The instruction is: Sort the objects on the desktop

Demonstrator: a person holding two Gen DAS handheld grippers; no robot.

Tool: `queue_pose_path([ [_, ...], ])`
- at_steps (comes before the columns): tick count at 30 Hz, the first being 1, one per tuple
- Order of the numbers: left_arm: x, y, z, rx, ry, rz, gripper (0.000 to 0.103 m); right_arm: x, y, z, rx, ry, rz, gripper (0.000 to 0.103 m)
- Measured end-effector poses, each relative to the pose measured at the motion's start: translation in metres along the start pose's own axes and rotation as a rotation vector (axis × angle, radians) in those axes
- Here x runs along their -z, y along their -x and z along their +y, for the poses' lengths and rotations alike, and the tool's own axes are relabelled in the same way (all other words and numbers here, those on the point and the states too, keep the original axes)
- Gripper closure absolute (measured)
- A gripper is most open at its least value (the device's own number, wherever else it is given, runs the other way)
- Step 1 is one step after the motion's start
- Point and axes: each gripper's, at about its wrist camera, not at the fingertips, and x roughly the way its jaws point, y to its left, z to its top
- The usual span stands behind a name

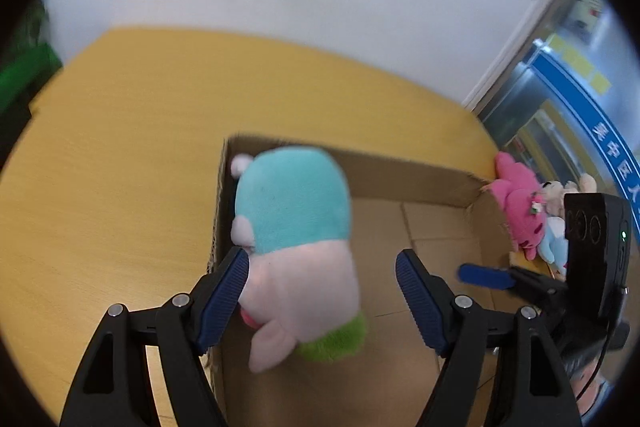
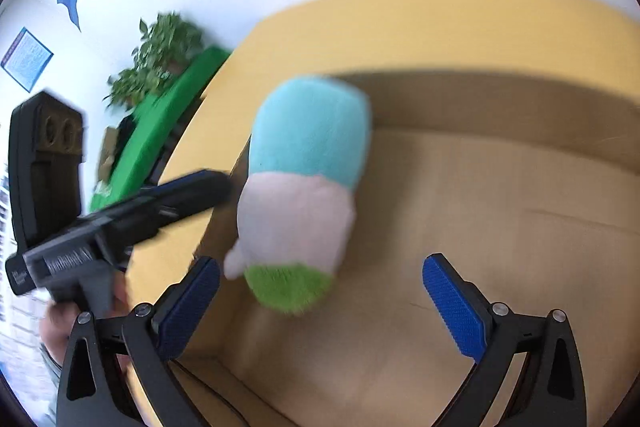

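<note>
Left wrist view: the left gripper (image 1: 322, 273) stands spread, ribbed blue pads clear of the fuzzy plush toy (image 1: 294, 227), a rounded turquoise, pale pink and green shape over the open corrugated cardboard box (image 1: 420, 183). A pink plush (image 1: 520, 203) lies at the box's far corner on the smooth yellow table (image 1: 120, 147).

Right wrist view: the right gripper (image 2: 322, 293) is released wide, nothing gripped; the toy is blurred above the box floor.
</note>
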Motion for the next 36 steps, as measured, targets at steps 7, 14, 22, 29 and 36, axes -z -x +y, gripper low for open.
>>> queue_pose_path([
  [7, 0.054, 0.112, -0.048, -0.17, -0.191, -0.283, 0.02, 0.084, 0.143, -0.013, 0.263, 0.042, -0.256, 0.0],
  [14, 0.107, 0.115, -0.046, -0.144, -0.138, -0.226, 0.019, 0.131, 0.103, -0.049, 0.3, -0.026, -0.096, 0.0],
  [22, 0.145, 0.069, -0.04, -0.107, -0.109, -0.072, 0.019, 0.158, 0.082, -0.079, 0.315, -0.095, -0.062, 0.0],
  [29, 0.077, 0.023, -0.111, 0.035, -0.175, -0.053, 0.019, 0.146, 0.056, -0.057, 0.364, -0.094, -0.068, 0.0],
  [36, 0.014, -0.109, -0.132, 0.0, -0.039, 0.096, 0.019, 0.147, 0.049, -0.044, 0.388, -0.097, -0.061, 0.0],
])
